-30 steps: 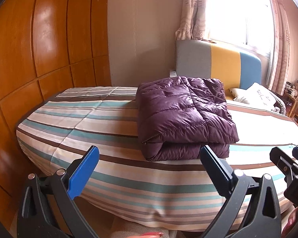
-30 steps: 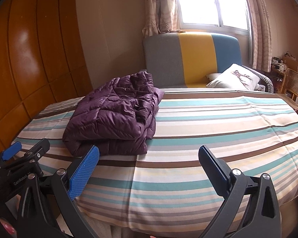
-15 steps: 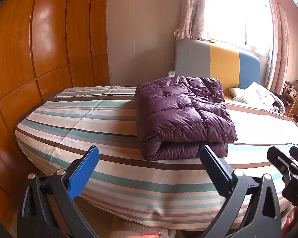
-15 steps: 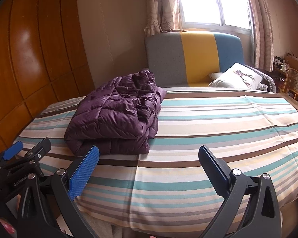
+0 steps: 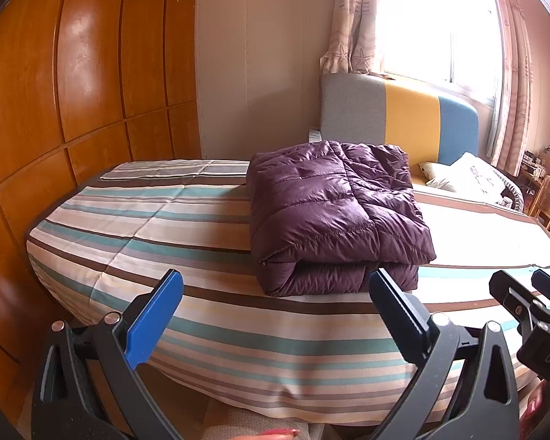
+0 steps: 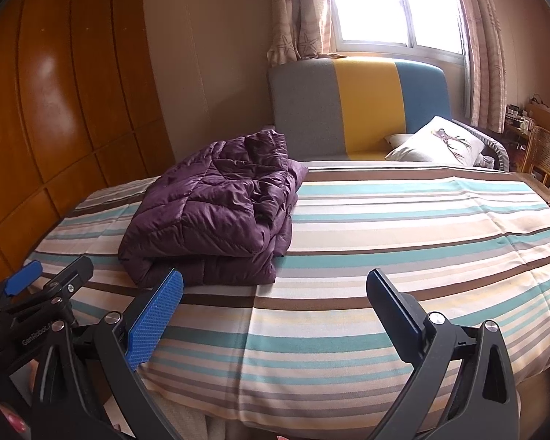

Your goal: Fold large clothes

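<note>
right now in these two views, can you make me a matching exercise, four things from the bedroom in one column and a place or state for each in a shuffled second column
Things:
1. purple down jacket
2. pillow
3. left gripper
4. wicker chair

Places or states:
A. open, holding nothing, short of the bed's near edge
B. folded in a stack on the striped bedspread
C. standing beside the bed, near the window side
D. leaning by the grey, yellow and blue headboard

Pairs: 1-B, 2-D, 3-A, 4-C
</note>
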`<action>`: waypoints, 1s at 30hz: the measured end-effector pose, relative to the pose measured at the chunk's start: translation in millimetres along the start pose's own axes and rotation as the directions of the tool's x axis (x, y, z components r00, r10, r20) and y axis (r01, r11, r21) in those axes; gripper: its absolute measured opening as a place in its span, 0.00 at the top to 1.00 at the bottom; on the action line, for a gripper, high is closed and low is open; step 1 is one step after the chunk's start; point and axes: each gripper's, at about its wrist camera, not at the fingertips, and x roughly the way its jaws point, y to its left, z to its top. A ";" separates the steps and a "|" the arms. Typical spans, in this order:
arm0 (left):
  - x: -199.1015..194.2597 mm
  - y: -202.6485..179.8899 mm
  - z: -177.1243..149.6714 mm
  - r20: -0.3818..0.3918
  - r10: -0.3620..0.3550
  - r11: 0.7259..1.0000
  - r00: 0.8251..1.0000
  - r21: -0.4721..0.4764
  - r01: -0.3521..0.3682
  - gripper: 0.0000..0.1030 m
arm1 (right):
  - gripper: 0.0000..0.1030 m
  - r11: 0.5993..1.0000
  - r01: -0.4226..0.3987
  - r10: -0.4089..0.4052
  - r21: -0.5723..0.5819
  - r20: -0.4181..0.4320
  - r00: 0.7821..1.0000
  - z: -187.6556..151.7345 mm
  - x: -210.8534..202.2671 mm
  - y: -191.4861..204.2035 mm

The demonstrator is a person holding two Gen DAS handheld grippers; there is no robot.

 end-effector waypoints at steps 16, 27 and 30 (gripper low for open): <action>2.8 1.2 -0.3 -0.004 -0.004 1.000 1.000 0.001 0.004 0.02 | 0.03 1.000 -0.026 0.026 -0.013 0.002 1.000 -1.0 -0.4 6.2; 0.9 1.8 -0.3 0.006 -0.008 1.000 1.000 0.001 0.008 0.02 | 0.03 1.000 -0.024 0.024 -0.012 0.004 1.000 -1.1 -0.9 5.8; 0.3 1.8 -0.1 0.013 -0.008 1.000 1.000 0.001 0.008 0.02 | 0.03 1.000 -0.022 0.022 -0.012 0.005 1.000 -1.1 -0.6 6.2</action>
